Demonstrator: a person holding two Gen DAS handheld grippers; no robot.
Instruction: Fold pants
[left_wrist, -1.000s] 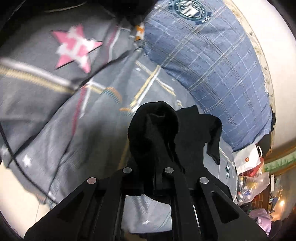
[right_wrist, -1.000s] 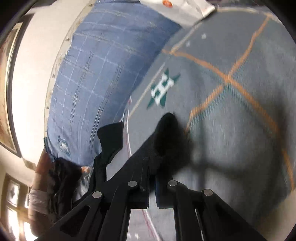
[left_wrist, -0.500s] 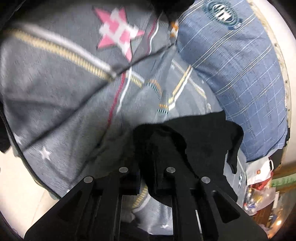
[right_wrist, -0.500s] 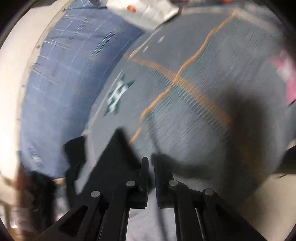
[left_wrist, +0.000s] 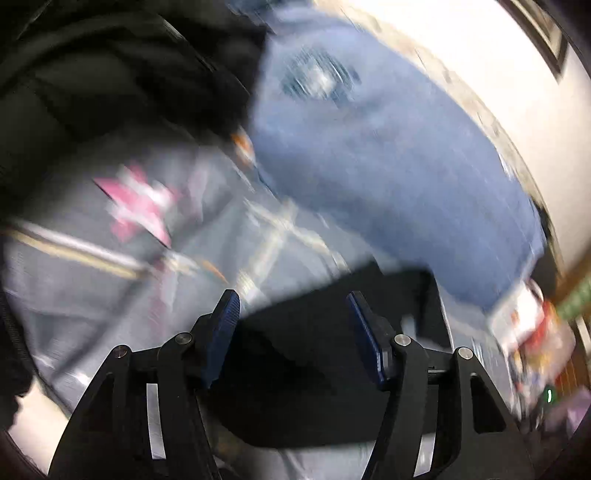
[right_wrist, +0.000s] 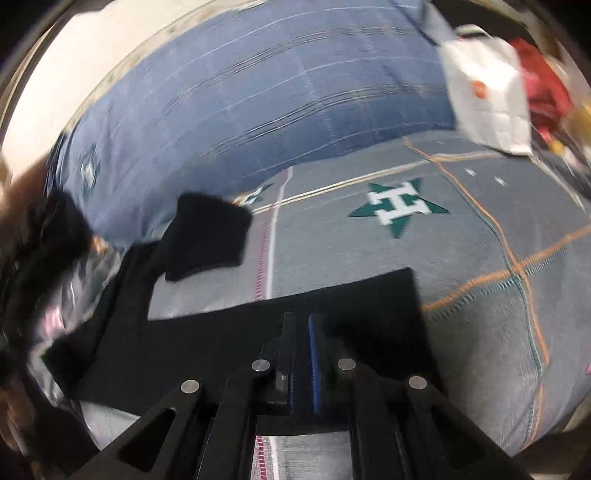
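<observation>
The black pants (right_wrist: 229, 332) lie spread flat on the grey patterned bedspread (right_wrist: 461, 266), with one leg end (right_wrist: 207, 232) folded off to the far left. My right gripper (right_wrist: 301, 325) is shut on the near edge of the pants. In the left wrist view the pants (left_wrist: 317, 362) lie flat below my left gripper (left_wrist: 291, 299), which is open and empty just above the cloth, its blue pads (left_wrist: 225, 325) wide apart. That view is blurred by motion.
A blue checked pillow (right_wrist: 266, 96) runs along the wall behind the pants. A white paper bag (right_wrist: 484, 92) and red clutter sit at the bed's far right. A dark garment pile (left_wrist: 110, 74) lies at the left, near a pink star on the bedspread.
My left gripper has opened and let go of the pants, which now lie flat. The right gripper has laid its end of the pants down on the bedspread, still shut.
</observation>
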